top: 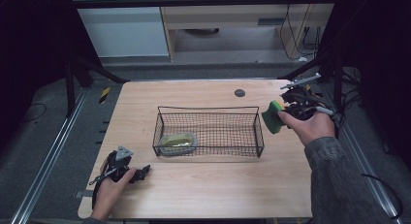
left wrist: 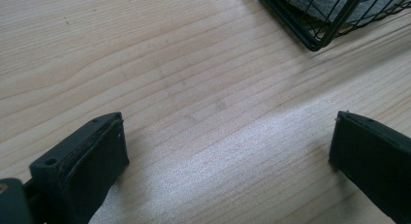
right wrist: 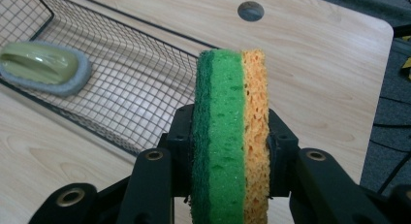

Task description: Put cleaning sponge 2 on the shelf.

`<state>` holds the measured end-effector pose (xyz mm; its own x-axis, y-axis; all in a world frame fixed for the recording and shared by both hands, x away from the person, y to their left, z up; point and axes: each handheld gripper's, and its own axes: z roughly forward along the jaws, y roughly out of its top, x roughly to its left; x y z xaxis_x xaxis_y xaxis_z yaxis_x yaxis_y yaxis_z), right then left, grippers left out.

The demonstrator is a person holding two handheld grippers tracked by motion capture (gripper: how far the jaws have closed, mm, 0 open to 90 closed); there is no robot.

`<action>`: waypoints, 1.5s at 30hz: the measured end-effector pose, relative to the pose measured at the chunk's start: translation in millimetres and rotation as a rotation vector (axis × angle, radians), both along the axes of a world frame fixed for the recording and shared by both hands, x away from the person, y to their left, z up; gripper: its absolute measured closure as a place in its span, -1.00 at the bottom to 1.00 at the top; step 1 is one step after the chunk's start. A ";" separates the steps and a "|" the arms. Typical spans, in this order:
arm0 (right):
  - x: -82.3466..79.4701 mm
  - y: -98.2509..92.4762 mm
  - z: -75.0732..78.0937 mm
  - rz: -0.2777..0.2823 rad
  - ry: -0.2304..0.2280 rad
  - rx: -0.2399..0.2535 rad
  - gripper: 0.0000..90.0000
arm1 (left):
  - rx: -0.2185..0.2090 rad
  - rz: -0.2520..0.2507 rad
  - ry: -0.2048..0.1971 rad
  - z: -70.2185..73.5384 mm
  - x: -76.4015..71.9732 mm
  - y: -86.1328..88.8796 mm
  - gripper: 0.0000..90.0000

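Sponge [right wrist: 230, 132], green scrub face and yellow foam, stood clamped on edge in right hand-held gripper [right wrist: 228, 146], just off wire basket's [top: 208, 149] right end above worktop [top: 208, 190]. Right gripper view revealed sponge's two layers. Green-handled brush [top: 178, 142] lay in basket's left end. Left hand-held gripper [left wrist: 228, 151] sat low at worktop's front left, jaws wide, nothing between them; left gripper view caught basket corner.

A green-and-yellow sponge [right wrist: 231, 132] stands on edge, clamped in the right tongs [right wrist: 228, 151] beside the wire basket [top: 257, 132].
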<state>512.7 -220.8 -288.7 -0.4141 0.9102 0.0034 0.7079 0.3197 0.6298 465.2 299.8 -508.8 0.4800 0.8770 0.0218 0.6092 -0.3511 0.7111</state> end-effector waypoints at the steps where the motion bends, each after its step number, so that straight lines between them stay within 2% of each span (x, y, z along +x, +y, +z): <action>1: 1.7 3.3 0.9 0.002 -0.004 -0.005 0.42 | 0.000 0.000 0.000 0.0 0.0 0.0 -1.00; 4: 8.4 16.3 1.1 0.018 -0.005 -0.037 0.42 | -0.003 0.001 0.000 -0.1 0.2 0.0 -1.00; 9: 20.3 28.1 -1.4 0.024 -0.017 -0.058 0.42 | -0.003 -0.008 0.001 0.0 0.7 0.7 -1.00; 18: 41.3 41.1 -7.5 0.040 -0.016 -0.055 0.42 | -0.002 -0.011 0.001 0.0 1.0 1.1 -1.00; 32: 63.5 58.1 -35.1 0.075 0.024 -0.101 0.42 | -0.003 -0.009 0.000 0.0 1.6 1.1 -1.00; 36: 67.9 58.5 -41.5 0.072 0.036 -0.100 0.41 | -0.003 -0.009 0.000 0.0 1.7 1.2 -1.00; 41: 64.1 60.6 -38.6 0.100 0.028 -0.096 0.42 | -0.002 -0.010 0.000 0.0 1.9 1.3 -1.00; 45: 63.4 59.3 -38.6 0.096 0.040 -0.108 0.42 | -0.002 -0.009 0.000 0.0 1.9 1.3 -1.00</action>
<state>576.1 -161.4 -327.3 -0.5008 0.8624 -0.0737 0.6948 0.4513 0.5600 467.2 301.0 -508.8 0.4883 0.8725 0.0196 0.6060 -0.3551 0.7118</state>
